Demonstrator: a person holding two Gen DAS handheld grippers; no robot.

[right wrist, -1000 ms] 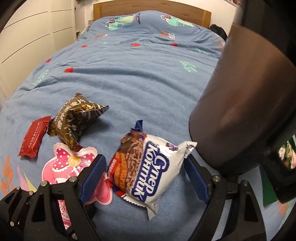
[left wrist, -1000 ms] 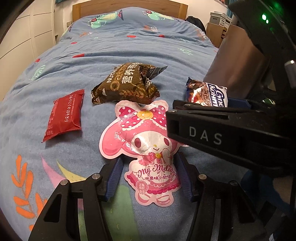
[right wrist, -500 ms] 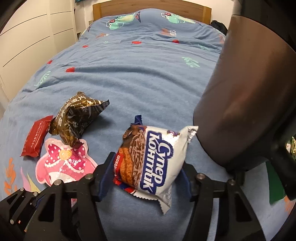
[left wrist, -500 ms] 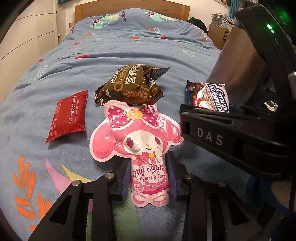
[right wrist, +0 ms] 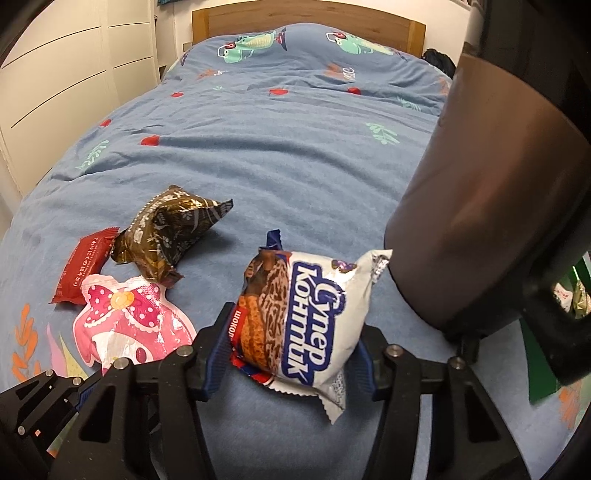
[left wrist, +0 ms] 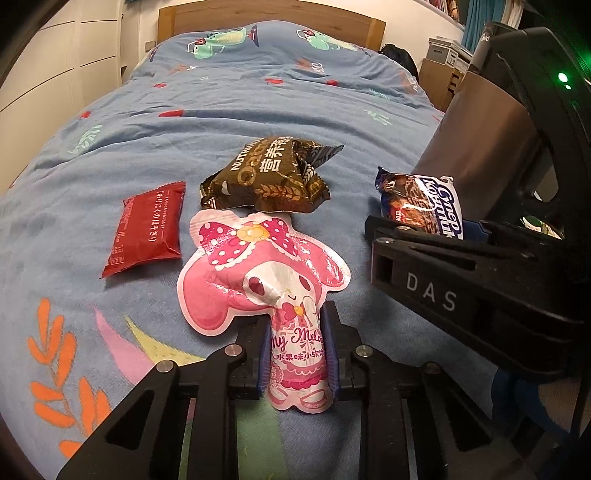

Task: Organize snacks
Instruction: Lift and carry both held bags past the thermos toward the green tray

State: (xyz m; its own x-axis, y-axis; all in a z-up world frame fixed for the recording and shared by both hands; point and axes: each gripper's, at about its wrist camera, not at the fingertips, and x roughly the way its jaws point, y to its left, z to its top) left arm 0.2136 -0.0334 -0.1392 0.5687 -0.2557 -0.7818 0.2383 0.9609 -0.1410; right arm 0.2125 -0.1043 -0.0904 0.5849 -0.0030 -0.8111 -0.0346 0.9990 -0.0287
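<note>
My left gripper (left wrist: 295, 354) is shut on the lower end of a pink My Melody candy pouch (left wrist: 258, 280), which crumples between the pads. My right gripper (right wrist: 291, 343) is shut on a white and blue snack bag (right wrist: 306, 317); this bag also shows in the left wrist view (left wrist: 424, 206). A brown foil snack bag (left wrist: 269, 177) and a red wrapped bar (left wrist: 147, 229) lie on the blue bedspread (left wrist: 258, 110) just beyond the pouch. They show in the right wrist view too, the brown bag (right wrist: 170, 229) beside the red bar (right wrist: 81, 269) and the pink pouch (right wrist: 129, 325).
A tall dark brown container (right wrist: 491, 206) stands on the bed at the right, close to the white bag. A wooden headboard (left wrist: 269, 14) is at the far end. White cupboard doors (right wrist: 66, 74) line the left side.
Both grippers have closed: the left on the pink pouch, the right on the white and blue bag. Both pouches now buckle between the pads.
</note>
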